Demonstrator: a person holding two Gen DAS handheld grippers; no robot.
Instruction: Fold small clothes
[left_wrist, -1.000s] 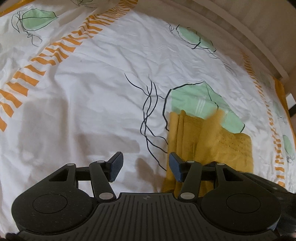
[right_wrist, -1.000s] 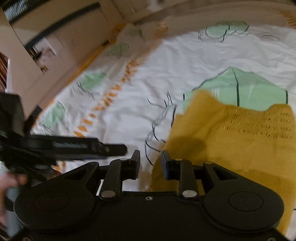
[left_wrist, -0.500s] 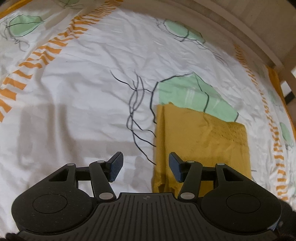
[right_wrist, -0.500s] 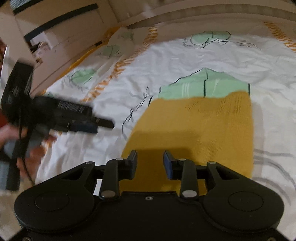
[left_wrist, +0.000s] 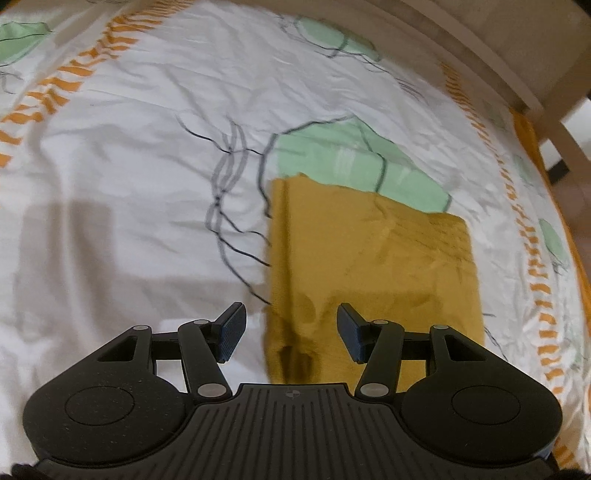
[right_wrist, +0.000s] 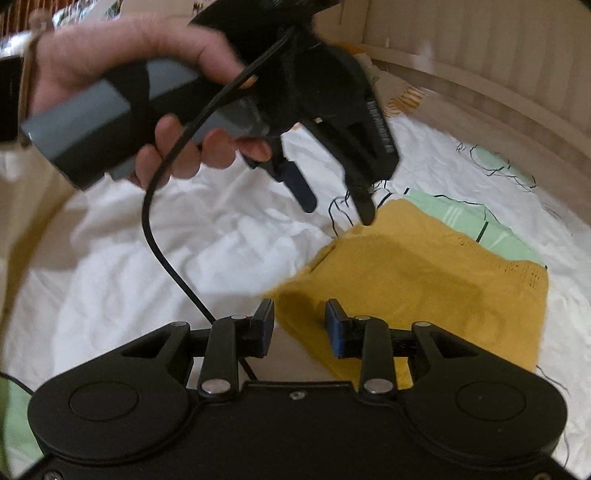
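Bed sheet (left_wrist: 122, 192): a white, creased sheet printed with pale green shapes, thin black lines and bands of orange dashes; it fills most of both views.
Bed frame (left_wrist: 480, 55): pale wood, running along the far edge of the sheet.
Yellow cloth (left_wrist: 369, 258): a mustard knitted garment folded into a flat rectangle and lying on the sheet, its far edge covering part of a green shape (left_wrist: 343, 158) in the print. Its left edge shows stacked layers.
Left gripper (left_wrist: 290, 332): seen from its own camera, it hovers over the near left corner of the cloth with its jaws spread wide. The cloth's left edge runs between the two fingers, but neither pad presses on it. In the right wrist view the same gripper (right_wrist: 338, 201) points down at the cloth's far left corner.
Hand (right_wrist: 147, 74): wrapped round the grey handle of the left gripper, above the sheet to the left of the cloth.
Right gripper (right_wrist: 299, 326): at the cloth's near corner, jaws partly apart after just opening a little; the corner shows between the fingers, not pinched.
Cable (right_wrist: 162, 229): a black cord curving from the handle down across the sheet.
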